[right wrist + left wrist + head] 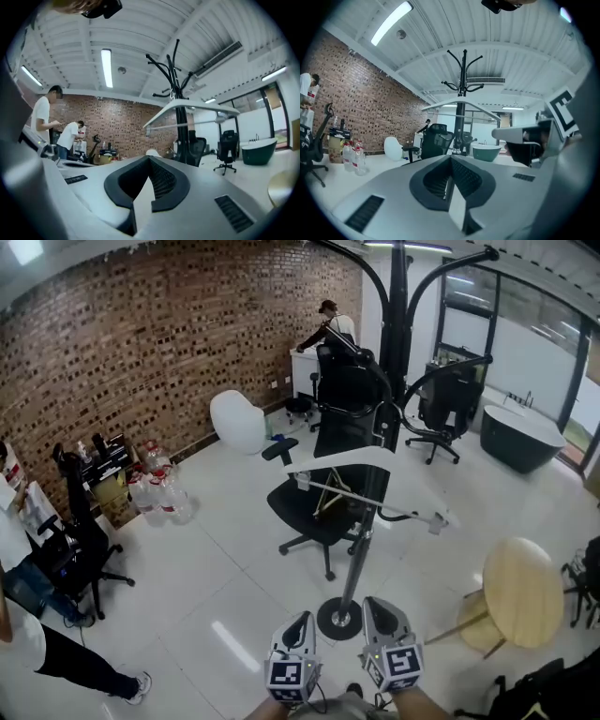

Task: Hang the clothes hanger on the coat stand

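Note:
The black coat stand (pixel 361 549) rises from its round base just ahead of me. A white clothes hanger (pixel 342 457) hangs from one of its curved arms, clear of both grippers. My left gripper (pixel 300 622) and right gripper (pixel 378 607) are side by side at the bottom edge, near the stand's base, both shut and empty. In the left gripper view the left gripper (pixel 450 161) points at the stand (pixel 462 79) with the hanger (pixel 459 101) high on it. The right gripper (pixel 149 161) looks up at the same stand (pixel 176 65) and hanger (pixel 187 107).
A black office chair (pixel 323 498) stands right behind the stand. A round wooden table (pixel 522 592) is at the right, and a white chair (pixel 237 421) and water bottles (pixel 161 491) are by the brick wall. A person (pixel 28 615) stands at the left and a dark tub (pixel 520 437) far right.

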Available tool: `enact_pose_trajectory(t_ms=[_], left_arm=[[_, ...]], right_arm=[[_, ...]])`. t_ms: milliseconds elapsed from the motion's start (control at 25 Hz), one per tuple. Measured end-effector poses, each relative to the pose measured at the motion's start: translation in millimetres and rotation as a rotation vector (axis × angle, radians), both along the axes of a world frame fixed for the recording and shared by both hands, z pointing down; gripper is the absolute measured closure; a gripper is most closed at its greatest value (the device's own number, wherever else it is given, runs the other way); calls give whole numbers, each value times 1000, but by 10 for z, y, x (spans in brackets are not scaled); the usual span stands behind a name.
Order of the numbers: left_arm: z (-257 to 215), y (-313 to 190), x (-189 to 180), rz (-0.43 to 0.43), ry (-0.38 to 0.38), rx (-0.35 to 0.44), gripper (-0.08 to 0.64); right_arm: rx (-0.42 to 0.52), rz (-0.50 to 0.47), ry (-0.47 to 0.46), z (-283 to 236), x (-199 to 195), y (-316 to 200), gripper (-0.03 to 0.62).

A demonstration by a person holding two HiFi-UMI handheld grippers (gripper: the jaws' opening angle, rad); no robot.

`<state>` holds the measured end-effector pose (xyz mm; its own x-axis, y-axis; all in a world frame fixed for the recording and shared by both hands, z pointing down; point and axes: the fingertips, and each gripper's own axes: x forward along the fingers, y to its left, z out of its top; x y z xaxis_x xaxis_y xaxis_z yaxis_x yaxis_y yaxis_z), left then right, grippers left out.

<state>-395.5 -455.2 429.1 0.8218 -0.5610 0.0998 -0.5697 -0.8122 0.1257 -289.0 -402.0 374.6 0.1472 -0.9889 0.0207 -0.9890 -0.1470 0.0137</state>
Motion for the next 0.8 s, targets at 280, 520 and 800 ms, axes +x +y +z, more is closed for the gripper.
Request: enact_pose_trajectory(t_ms=[280,520,800], left_arm=[[373,118,90,88,-20,-26,551],[213,396,225,98,-36,10,551],[136,682,229,23,-74,43,551]], right_arm=[[-75,75,-41,680,-163,315,600],[-63,127,-57,678,47,548,600],[-69,128,-103,736,303,797,600]])
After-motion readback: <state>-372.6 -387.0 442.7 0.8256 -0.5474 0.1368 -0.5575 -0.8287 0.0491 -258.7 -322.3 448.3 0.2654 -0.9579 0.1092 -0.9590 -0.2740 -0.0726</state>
